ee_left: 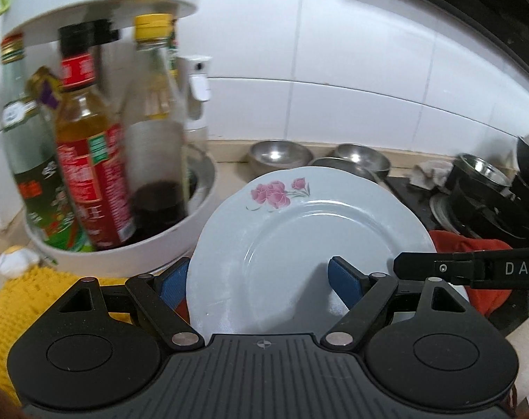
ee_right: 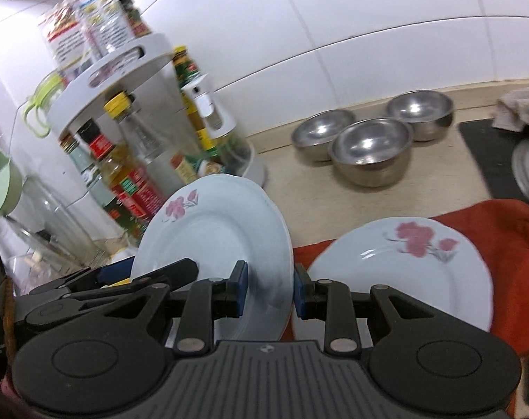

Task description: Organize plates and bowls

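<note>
A pale blue plate (ee_left: pixel 299 244) with a pink flower print is held up on edge, tilted, over a red cloth (ee_left: pixel 474 255). My right gripper (ee_right: pixel 269 286) is shut on the plate's (ee_right: pixel 212 230) lower rim, one blue pad on each side. My left gripper (ee_left: pixel 259 276) spans the same plate with its jaws wide: one pad sits behind the left rim and the other rests on the face. A second flowered plate (ee_right: pixel 404 272) lies flat on the red cloth (ee_right: pixel 508 244). Three steel bowls (ee_right: pixel 369 150) stand by the wall.
A white two-tier turntable rack (ee_left: pixel 100 255) full of sauce bottles (ee_left: pixel 90 132) stands close on the left, with a white spray bottle (ee_right: pixel 208 108) behind it. A yellow knitted cloth (ee_left: pixel 6 296) lies lower left. The black stove (ee_left: pixel 474 192) and a rag (ee_right: pixel 515 108) are on the right.
</note>
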The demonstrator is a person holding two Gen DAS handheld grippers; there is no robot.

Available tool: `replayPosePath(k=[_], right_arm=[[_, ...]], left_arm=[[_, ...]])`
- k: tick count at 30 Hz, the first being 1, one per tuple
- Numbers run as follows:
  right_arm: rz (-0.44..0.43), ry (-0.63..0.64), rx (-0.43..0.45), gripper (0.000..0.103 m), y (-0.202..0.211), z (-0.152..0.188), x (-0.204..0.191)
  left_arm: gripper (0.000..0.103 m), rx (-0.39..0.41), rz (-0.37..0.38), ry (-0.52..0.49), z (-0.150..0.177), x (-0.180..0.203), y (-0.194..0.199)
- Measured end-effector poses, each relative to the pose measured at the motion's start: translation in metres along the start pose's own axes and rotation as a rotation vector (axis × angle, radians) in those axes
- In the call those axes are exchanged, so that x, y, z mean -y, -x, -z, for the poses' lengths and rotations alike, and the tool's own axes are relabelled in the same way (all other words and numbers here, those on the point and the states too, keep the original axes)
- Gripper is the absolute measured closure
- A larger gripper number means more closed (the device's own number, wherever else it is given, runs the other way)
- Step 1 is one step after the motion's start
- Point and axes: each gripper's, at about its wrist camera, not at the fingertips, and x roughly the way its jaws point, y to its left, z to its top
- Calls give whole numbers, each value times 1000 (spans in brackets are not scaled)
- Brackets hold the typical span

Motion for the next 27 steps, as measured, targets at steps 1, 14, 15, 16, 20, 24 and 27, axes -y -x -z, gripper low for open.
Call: replayPosePath(k=[1, 14, 15, 16, 20, 24, 27], right_arm=[[6, -5, 5, 79, 3, 0, 2], [93, -80, 52, 79, 36, 10, 35], [100, -84, 54, 79, 38, 11, 37], [106, -89, 55, 79, 40, 11, 39], [133, -112, 61, 79, 48, 14, 49], [152, -133, 68, 79, 55, 16, 59], [161, -145, 71, 79, 58, 15, 65]], left_arm=[[16, 1, 7, -7, 0, 4, 0], [16, -13, 99, -92, -3, 43, -16], [16, -15, 106, -98, -3, 46, -18], [16, -18, 112, -103, -2, 49, -19], [16, -25, 135, -124, -2, 62, -23], [16, -31, 152, -139, -2, 73, -29], [16, -35, 158, -147, -3, 79, -31]])
